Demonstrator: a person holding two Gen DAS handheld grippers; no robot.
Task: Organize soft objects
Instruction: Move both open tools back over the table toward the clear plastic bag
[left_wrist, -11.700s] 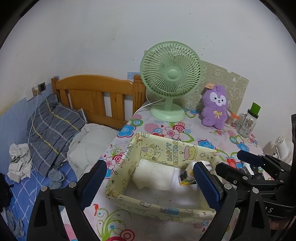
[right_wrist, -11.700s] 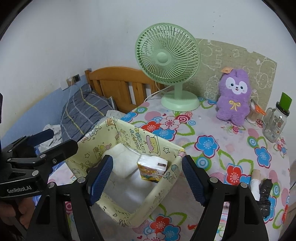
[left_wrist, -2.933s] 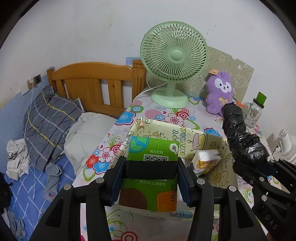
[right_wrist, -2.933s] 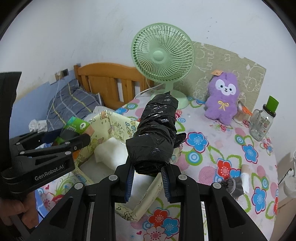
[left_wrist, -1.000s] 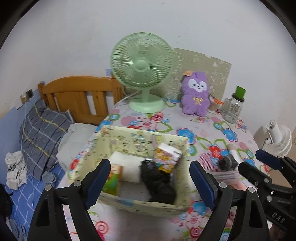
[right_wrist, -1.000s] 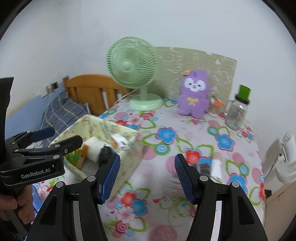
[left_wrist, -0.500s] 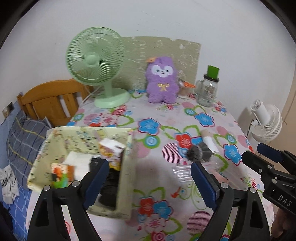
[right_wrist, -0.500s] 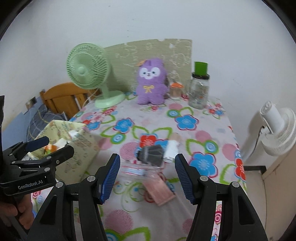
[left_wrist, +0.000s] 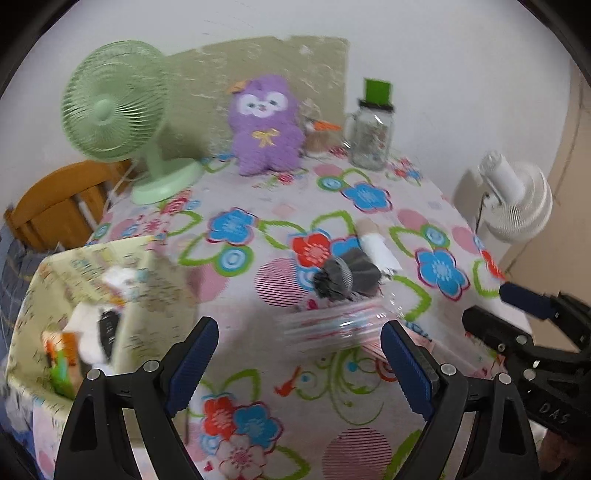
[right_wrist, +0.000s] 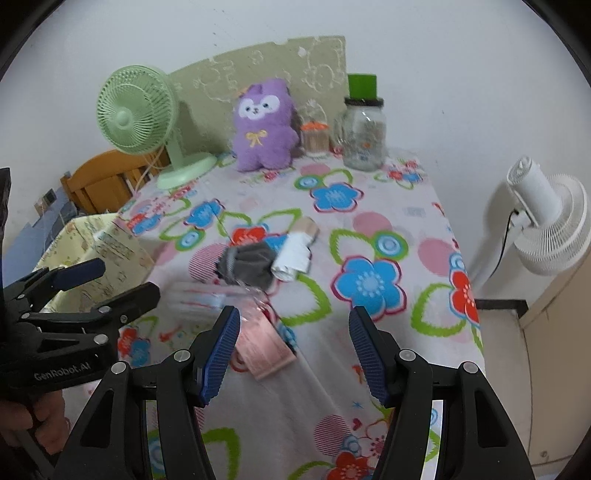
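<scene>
With several soft items already in the yellow box (left_wrist: 155, 295), both my left claw (left_wrist: 299, 354) and right claw (right_wrist: 293, 350) hang released and empty above the worktop (right_wrist: 369, 192), where the grey sock bundle (right_wrist: 247, 264), white roll (right_wrist: 293, 254), clear packet (left_wrist: 332, 326) and pink pack (right_wrist: 262, 349) remain to be stowed.

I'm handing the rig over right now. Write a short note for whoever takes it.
Left claw: open, empty. Right claw: open, empty.
Box at the table's left edge already holds a tissue pack, a black roll and white padding.
Still on the table: grey sock bundle, white roll, clear packet, pink packet.
The right claw is nearest the pink packet, the left nearest the clear one; likely next picks.
</scene>
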